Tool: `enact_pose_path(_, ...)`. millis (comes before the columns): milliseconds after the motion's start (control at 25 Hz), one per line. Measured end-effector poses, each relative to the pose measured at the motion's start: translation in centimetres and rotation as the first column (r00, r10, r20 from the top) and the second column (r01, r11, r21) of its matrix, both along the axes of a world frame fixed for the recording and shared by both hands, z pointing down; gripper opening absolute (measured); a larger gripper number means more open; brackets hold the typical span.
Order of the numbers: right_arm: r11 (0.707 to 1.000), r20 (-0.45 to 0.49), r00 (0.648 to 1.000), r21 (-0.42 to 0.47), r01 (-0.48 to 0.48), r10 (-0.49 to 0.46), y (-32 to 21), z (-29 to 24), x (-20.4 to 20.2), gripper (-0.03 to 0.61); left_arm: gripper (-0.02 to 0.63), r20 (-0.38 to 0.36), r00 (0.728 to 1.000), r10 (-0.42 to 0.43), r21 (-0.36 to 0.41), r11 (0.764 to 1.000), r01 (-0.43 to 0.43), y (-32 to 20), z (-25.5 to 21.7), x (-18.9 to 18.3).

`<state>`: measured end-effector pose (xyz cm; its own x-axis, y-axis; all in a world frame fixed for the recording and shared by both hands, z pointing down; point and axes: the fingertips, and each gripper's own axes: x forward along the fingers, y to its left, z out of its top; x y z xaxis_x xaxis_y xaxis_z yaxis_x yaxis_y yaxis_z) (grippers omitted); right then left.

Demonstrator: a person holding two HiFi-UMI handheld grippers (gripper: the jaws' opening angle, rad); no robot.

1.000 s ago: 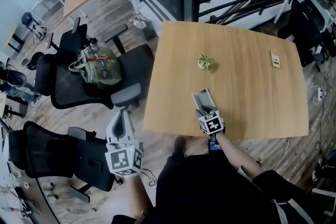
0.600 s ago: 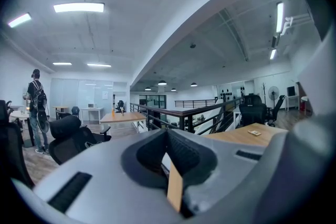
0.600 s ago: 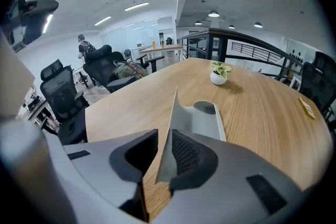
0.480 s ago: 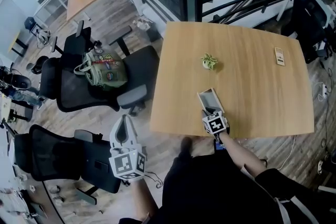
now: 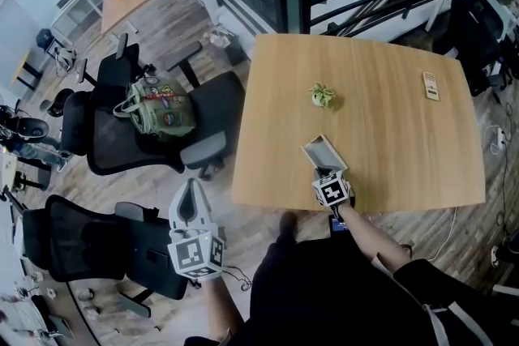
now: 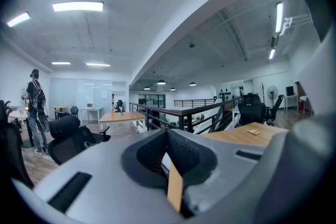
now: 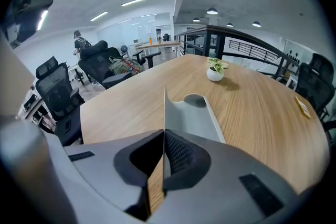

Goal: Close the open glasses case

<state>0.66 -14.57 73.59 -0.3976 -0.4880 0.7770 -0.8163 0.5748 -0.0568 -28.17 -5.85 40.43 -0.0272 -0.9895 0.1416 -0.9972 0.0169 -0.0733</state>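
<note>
Grey open glasses case (image 5: pixel 323 151) lies by the near edge of the light wooden table (image 5: pixel 389 109), left of centre. Bare wood spreads beyond it to the small potted plant (image 5: pixel 322 95). Right gripper (image 5: pixel 325 172) has its jaws clamped on the case's raised lid. Left gripper (image 5: pixel 192 187) hangs beyond the table's left edge, near black office chairs (image 5: pixel 105 134), jaws together and empty. Case and grippers lie as they did half a second before.
</note>
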Motion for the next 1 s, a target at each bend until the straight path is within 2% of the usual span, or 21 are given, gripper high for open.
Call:
enact_pose_path(400, 0.999, 0.022, 0.999, -0.030, -0.039, 0.040, -0.5, 0.1, 0.5, 0.020, 0.000, 0.004, 1.000, 0.012, 0.001, 1.000, -0.012, -0.3, 0.1, 0.2)
enact_pose_path(480, 0.997, 0.049, 0.997, -0.058, -0.058, 0.061, -0.5, 0.2, 0.5, 0.018, 0.000, 0.008, 1.000, 0.014, -0.002, 1.000, -0.014, -0.4, 0.2, 0.3)
enact_pose_path(600, 0.981, 0.137, 0.979, -0.145, -0.130, 0.150, -0.2, 0.0, 0.4, 0.018, 0.000, 0.006, 1.000, 0.017, -0.002, 1.000, -0.017, -0.5, 0.1, 0.4)
enact_pose_path(720, 0.943, 0.266, 0.926, -0.269, -0.197, 0.269, 0.2, -0.1, -0.2, 0.018, 0.000, 0.012, 1.000, 0.026, -0.004, 1.000, -0.025, -0.6, 0.0, 0.5)
enact_pose_path(840, 0.890, 0.382, 0.839, -0.391, -0.234, 0.388, 0.5, -0.2, -0.5, 0.018, 0.000, 0.012, 0.999, 0.033, -0.005, 0.999, -0.033, -0.8, 0.1, 0.7)
enact_pose_path(1000, 0.828, 0.502, 0.712, -0.524, -0.200, 0.490, 0.3, -0.2, 0.0, 0.020, 0.000, 0.015, 0.999, 0.043, -0.005, 0.999, -0.043, -1.2, 0.1, 0.9)
